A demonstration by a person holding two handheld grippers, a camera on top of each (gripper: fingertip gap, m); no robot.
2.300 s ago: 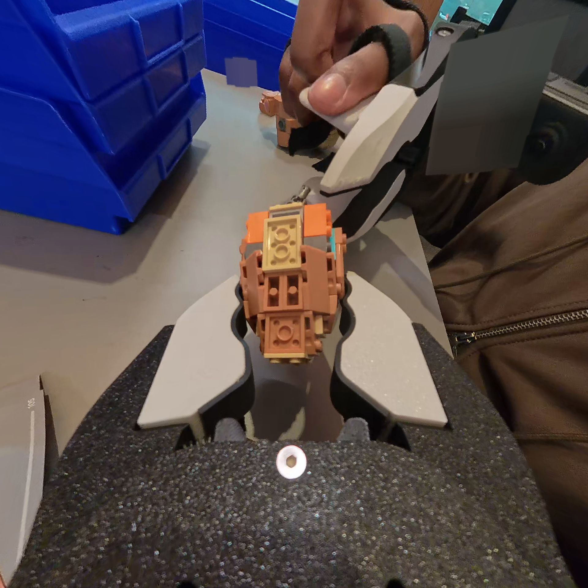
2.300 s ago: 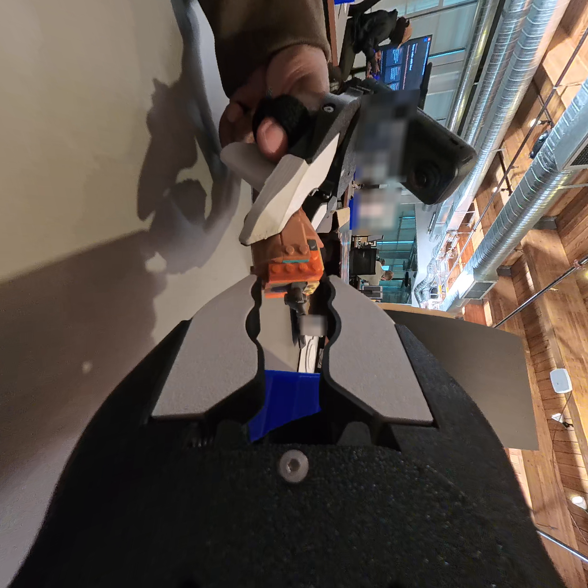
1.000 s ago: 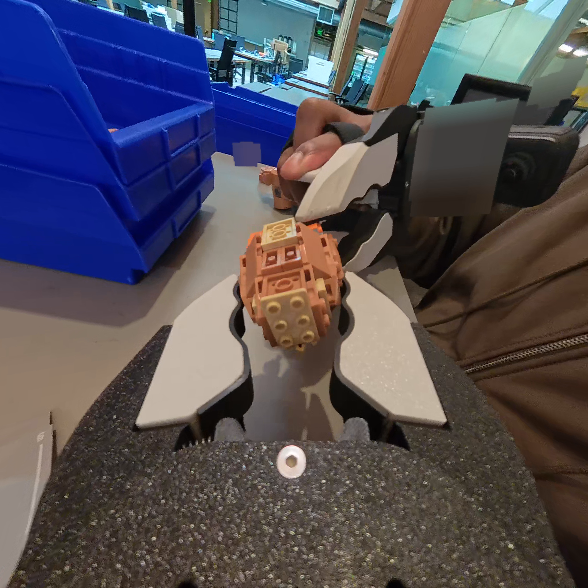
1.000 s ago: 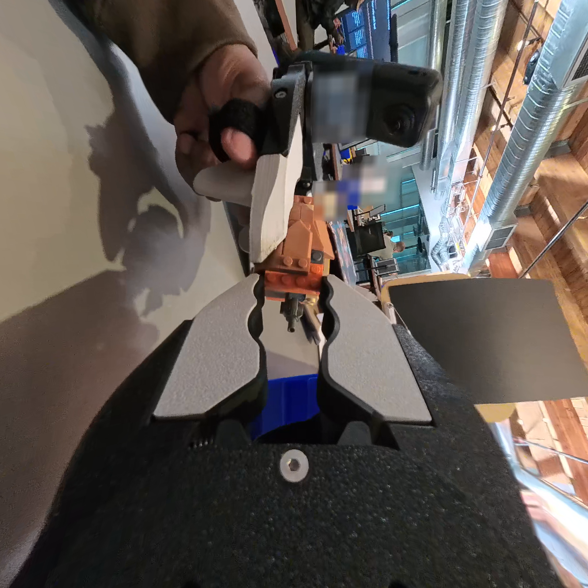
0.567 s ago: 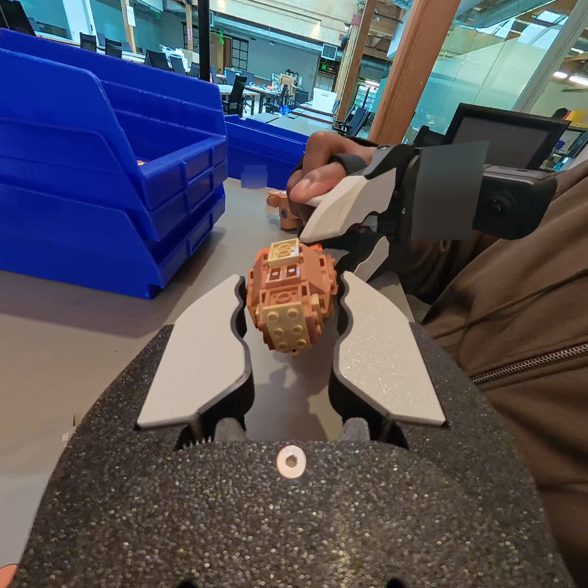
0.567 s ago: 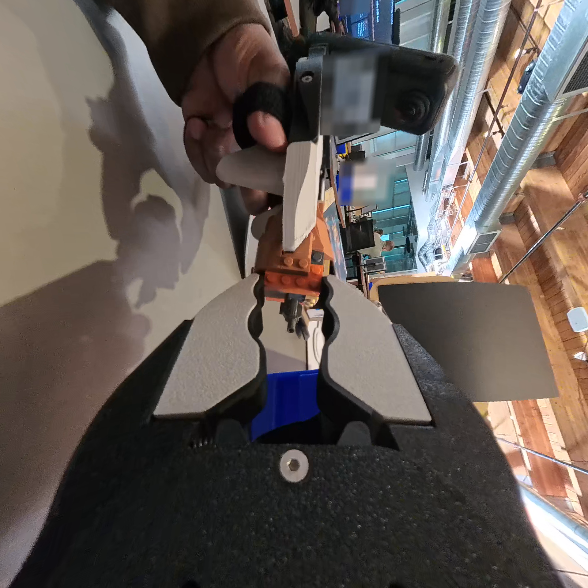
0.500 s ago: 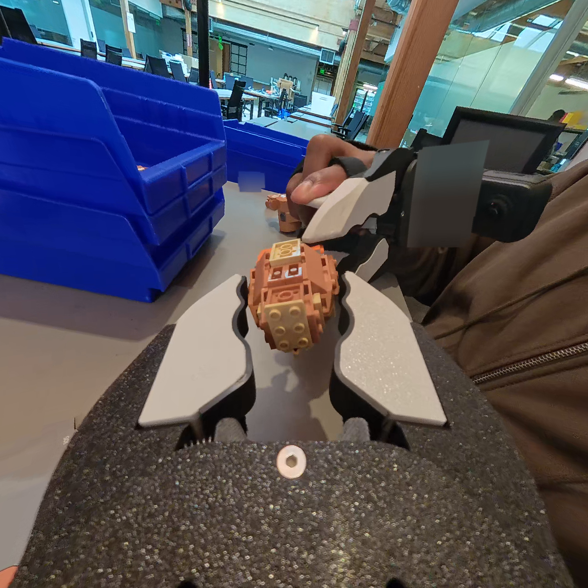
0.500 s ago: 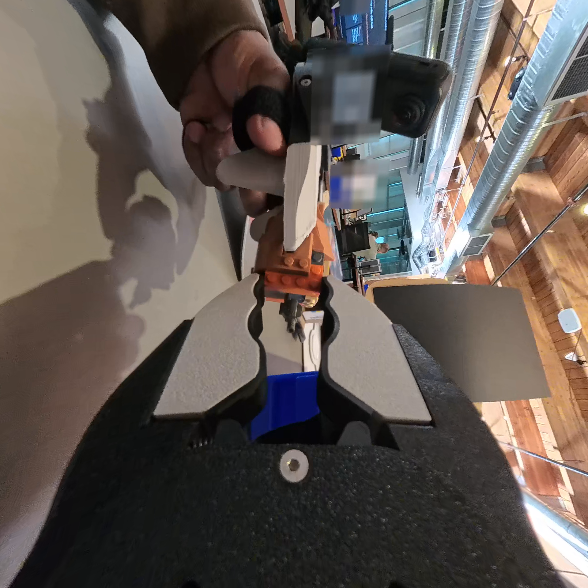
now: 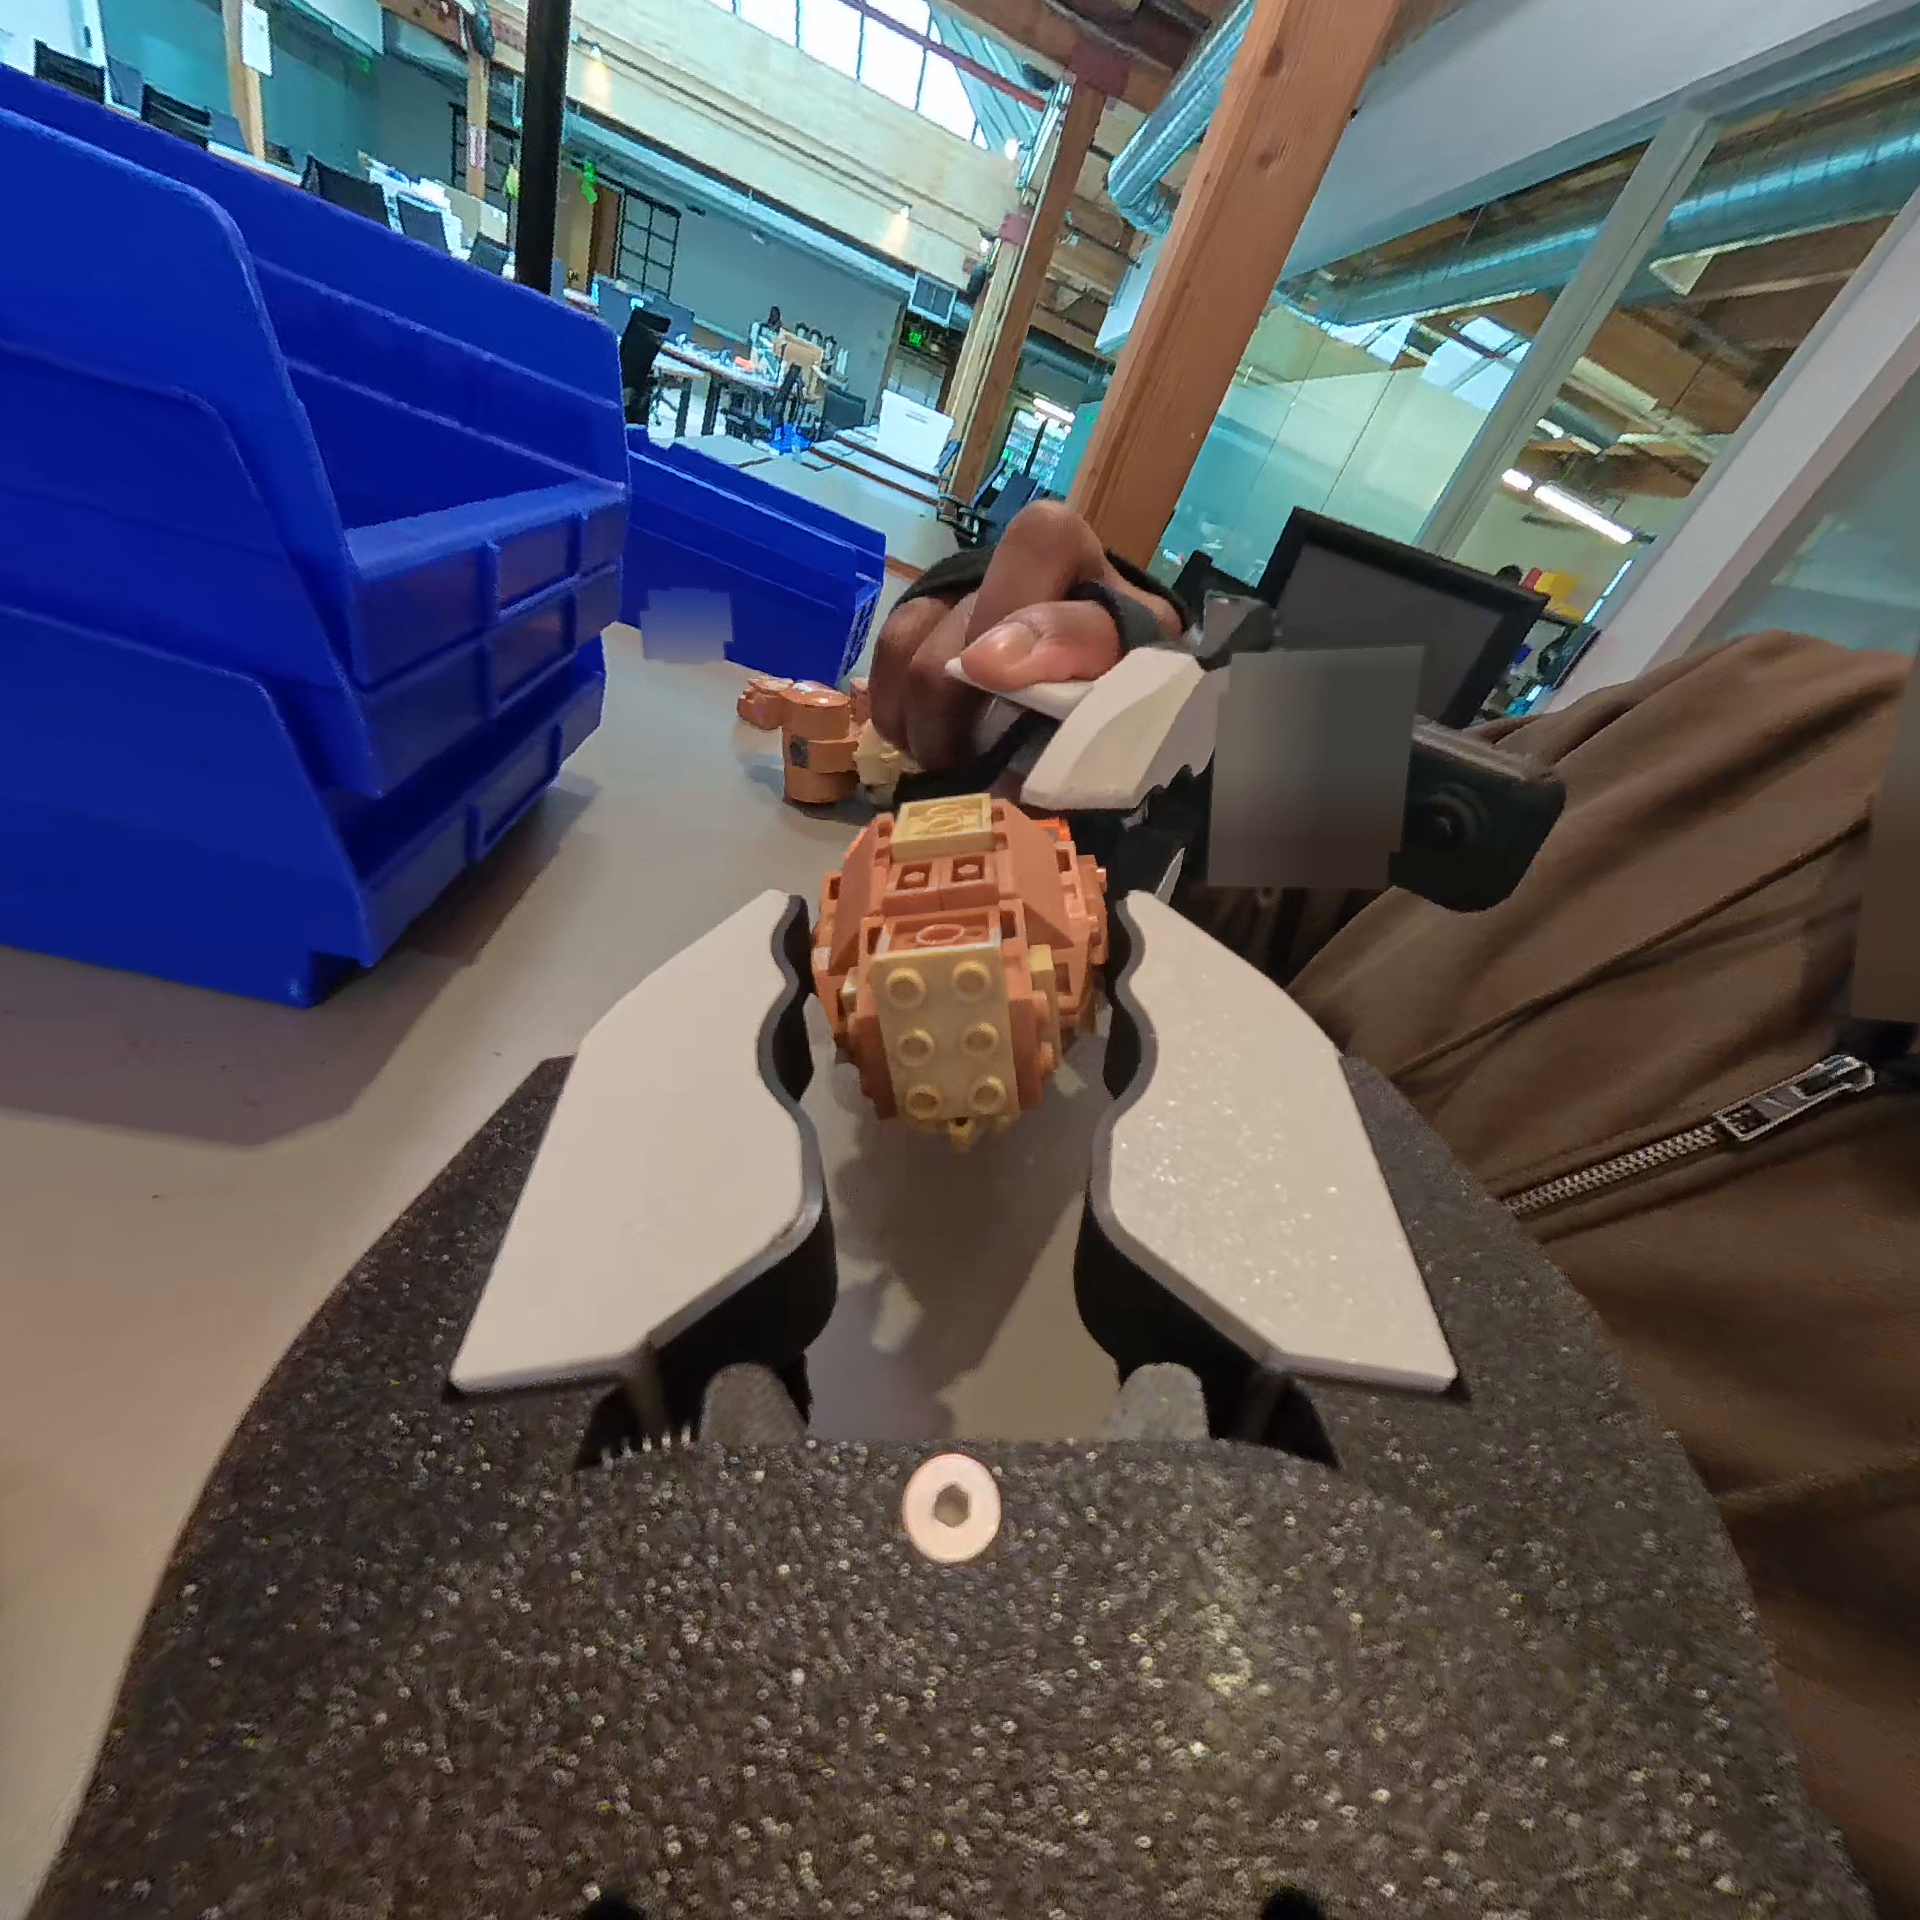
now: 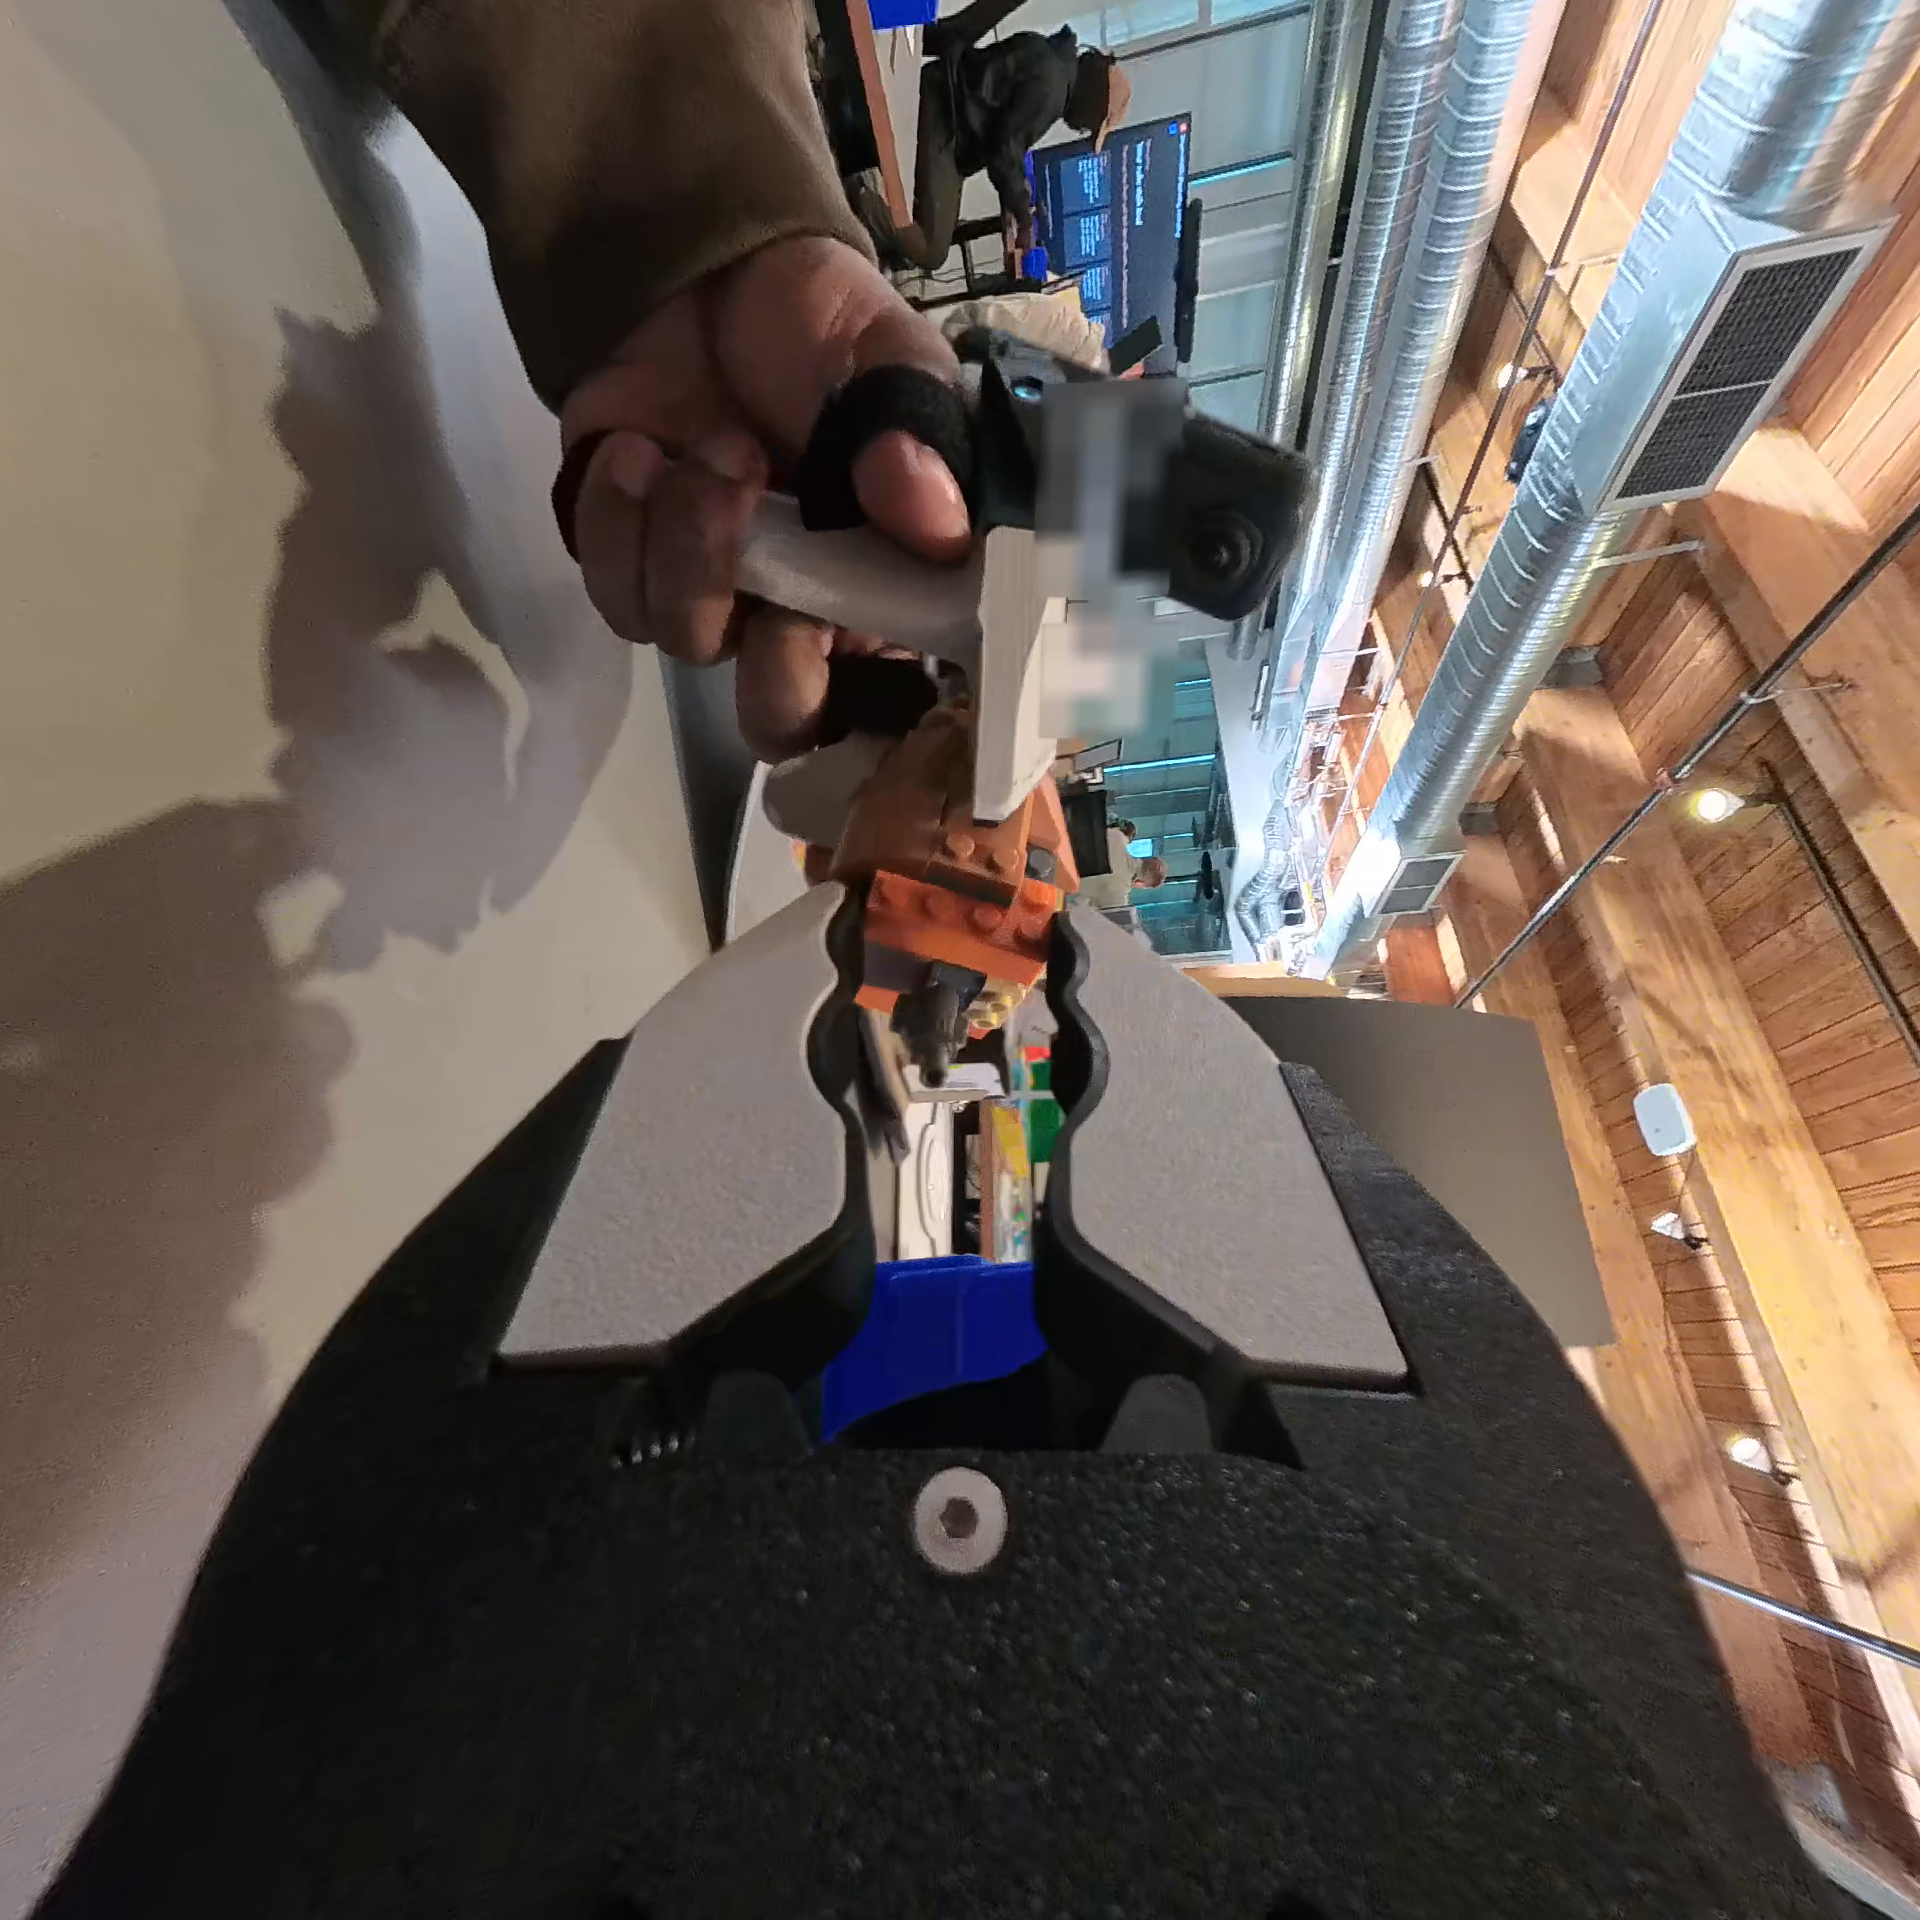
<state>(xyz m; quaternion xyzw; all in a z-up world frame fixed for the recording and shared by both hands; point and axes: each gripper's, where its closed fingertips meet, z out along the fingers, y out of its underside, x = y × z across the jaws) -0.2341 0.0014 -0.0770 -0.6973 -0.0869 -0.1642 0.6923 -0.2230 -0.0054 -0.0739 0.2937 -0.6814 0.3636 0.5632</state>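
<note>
Blue storage bins stand stacked at the far left of the grey table in the left wrist view, with another blue bin behind them. Beside that one, farther along the tabletop, lie a few loose brown brick pieces — just beside the knuckles of the person's right hand.

Toward the middle, the left gripper has its two pale fingers closed against the sides of a rounded brick model built of brown, orange and tan bricks; a tan studded plate faces the camera and the model is lifted clear of the table, its shadow falling below it. The far, orange end of the model meets the right gripper, which comes in from the right with the hand wrapped round its white handle. A brown zipped jacket fills the right edge.

The right wrist view is rolled on its side. Its left part is the pale tabletop with shadows; in the middle the right gripper has its jaws drawn in on the orange end of the same model — a dark stub pokes back between the fingers. Above it, the left hand grips the other tool, whose pale finger presses on the model's brown side. Wooden wall and silver ducts run along the right.
</note>
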